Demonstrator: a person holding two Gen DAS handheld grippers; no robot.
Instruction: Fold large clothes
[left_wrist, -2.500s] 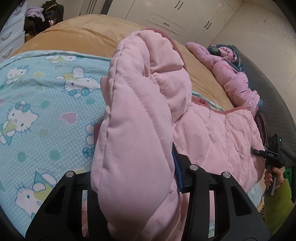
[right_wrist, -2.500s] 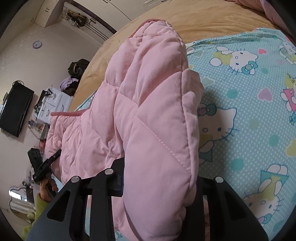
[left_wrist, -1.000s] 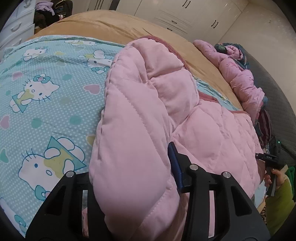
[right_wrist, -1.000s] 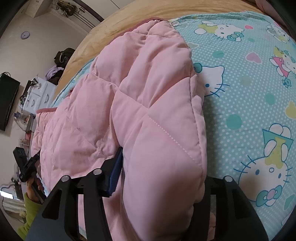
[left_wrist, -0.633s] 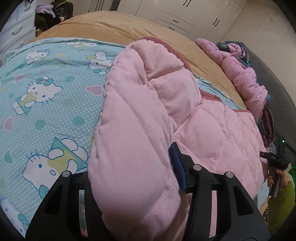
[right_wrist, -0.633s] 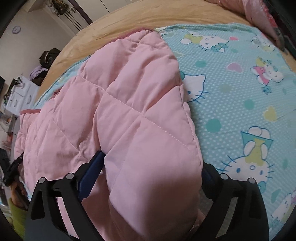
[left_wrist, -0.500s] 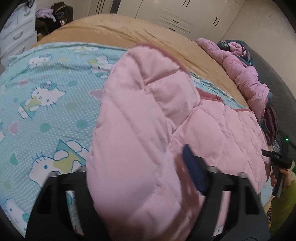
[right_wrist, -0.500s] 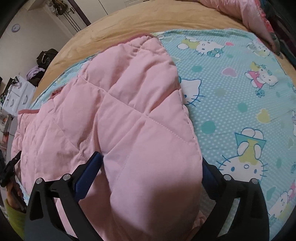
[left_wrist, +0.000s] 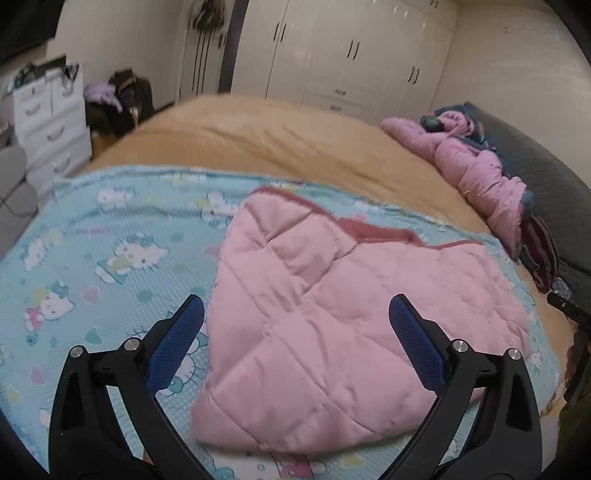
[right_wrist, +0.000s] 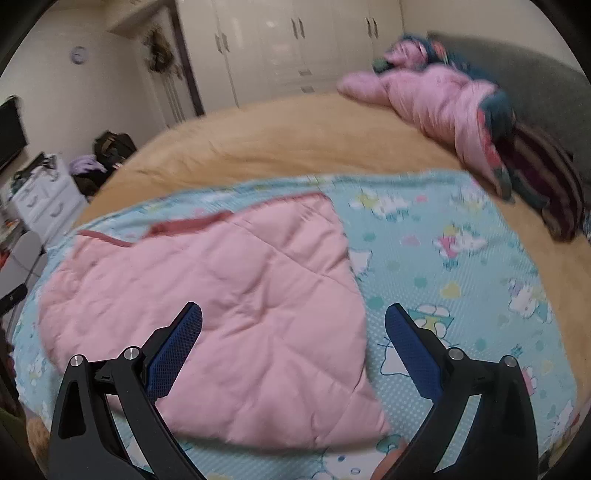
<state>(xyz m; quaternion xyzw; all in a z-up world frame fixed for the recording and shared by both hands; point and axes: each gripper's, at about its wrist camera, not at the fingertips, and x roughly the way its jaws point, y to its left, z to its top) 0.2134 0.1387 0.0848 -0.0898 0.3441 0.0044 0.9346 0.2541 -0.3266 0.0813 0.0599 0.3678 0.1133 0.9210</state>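
Over the cartoon-print sheet (left_wrist: 92, 266), both claws (left_wrist: 295, 314) (right_wrist: 293, 321) tilted downward, jaws just spread wide, empty, above the pink quilted coat (left_wrist: 351, 317).

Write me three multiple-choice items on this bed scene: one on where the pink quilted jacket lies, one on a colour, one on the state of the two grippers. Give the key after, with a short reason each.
1. The pink quilted jacket lies on:
A. the cartoon-cat sheet
B. the white drawer unit
C. the floor

2. The pads on the gripper fingers are:
A. red
B. blue
C. white

3. The left gripper and right gripper are:
A. both clamped on the jacket
B. one clamped, one open
C. both open, holding nothing

Key:
1 A: the jacket rests flat on the light blue printed sheet spread over the tan bedcover.
2 B: both wrist views show blue textured pads on black fingers.
3 C: the jaws have just been opening and now stand wide in both views, the pads clear of the fabric, which lies on the bed below them.
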